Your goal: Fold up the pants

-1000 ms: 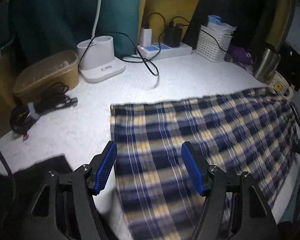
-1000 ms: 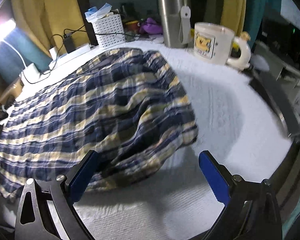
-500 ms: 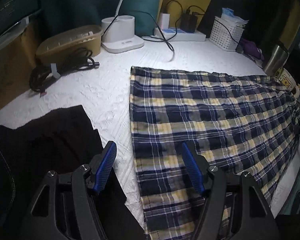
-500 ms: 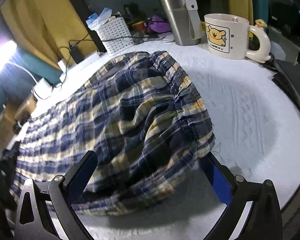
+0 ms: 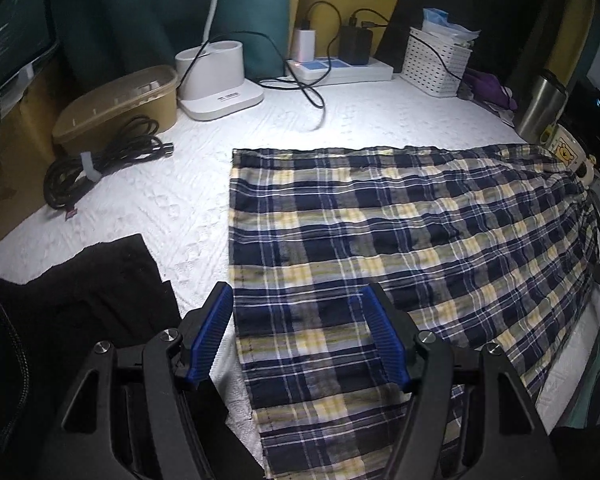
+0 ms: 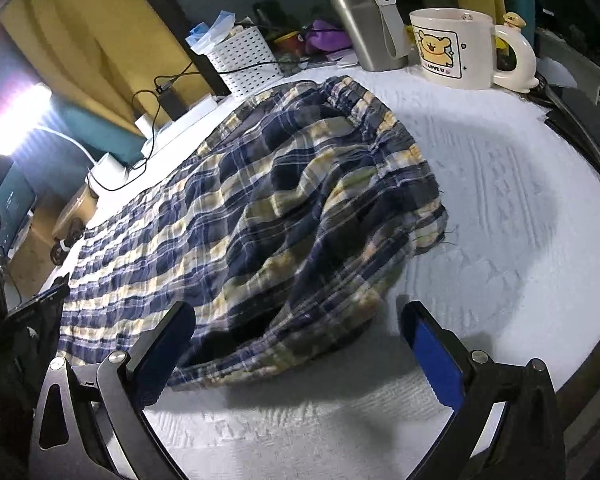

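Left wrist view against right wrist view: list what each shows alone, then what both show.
Only the left wrist view shows the pants' flat hem end under the left tongs, a black garment, a coiled black cable and a tan box.

Only the right wrist view shows the bunched elastic waistband, the lit lamp head and the right tongs, open.

Both show the plaid pants, white basket, steel tumbler, bear mug and power strip.

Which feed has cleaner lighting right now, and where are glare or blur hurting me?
Left wrist view: evenly lit, the navy and yellow plaid pants sharp, corners dark, straight edges bowed by the fisheye. Right wrist view: the white lamp blows out at left, the plaid waistband is slightly blurred, shadow under it.
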`<move>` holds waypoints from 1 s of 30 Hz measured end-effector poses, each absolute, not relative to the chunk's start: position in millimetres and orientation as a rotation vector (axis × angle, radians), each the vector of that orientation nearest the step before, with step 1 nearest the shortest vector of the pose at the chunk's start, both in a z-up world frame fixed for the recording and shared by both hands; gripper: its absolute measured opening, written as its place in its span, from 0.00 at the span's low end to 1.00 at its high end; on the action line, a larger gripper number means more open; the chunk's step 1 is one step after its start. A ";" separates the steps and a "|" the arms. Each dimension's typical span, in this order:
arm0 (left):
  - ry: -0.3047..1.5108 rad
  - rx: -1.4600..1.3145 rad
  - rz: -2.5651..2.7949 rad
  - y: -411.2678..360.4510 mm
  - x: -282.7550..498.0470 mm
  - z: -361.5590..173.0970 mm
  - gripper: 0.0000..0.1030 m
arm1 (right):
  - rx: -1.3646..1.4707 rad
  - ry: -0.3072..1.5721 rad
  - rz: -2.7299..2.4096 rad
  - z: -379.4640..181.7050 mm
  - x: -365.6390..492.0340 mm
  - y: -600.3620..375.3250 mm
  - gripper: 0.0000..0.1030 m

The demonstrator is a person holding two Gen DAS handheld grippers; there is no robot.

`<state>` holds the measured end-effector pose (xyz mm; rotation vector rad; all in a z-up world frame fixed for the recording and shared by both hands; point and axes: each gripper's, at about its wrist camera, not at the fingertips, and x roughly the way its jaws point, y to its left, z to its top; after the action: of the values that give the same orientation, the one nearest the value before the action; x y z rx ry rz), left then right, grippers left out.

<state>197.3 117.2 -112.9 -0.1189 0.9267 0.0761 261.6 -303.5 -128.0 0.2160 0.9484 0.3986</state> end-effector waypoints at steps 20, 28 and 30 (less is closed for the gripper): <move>0.901 -0.184 0.143 150.6 180.7 -109.4 0.65 | 0.380 0.873 0.367 -119.0 324.3 -301.5 1.00; 0.923 -0.166 0.114 140.9 194.5 -113.9 0.65 | 0.376 0.831 0.346 -127.8 326.4 -316.7 1.00; 0.919 -0.157 0.104 136.6 196.7 -111.4 0.65 | 0.383 0.814 0.351 -129.3 336.7 -315.5 1.00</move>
<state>196.7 136.6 -111.4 -0.1574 0.9186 0.1040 336.7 -315.5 -129.3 0.3829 0.8138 0.3515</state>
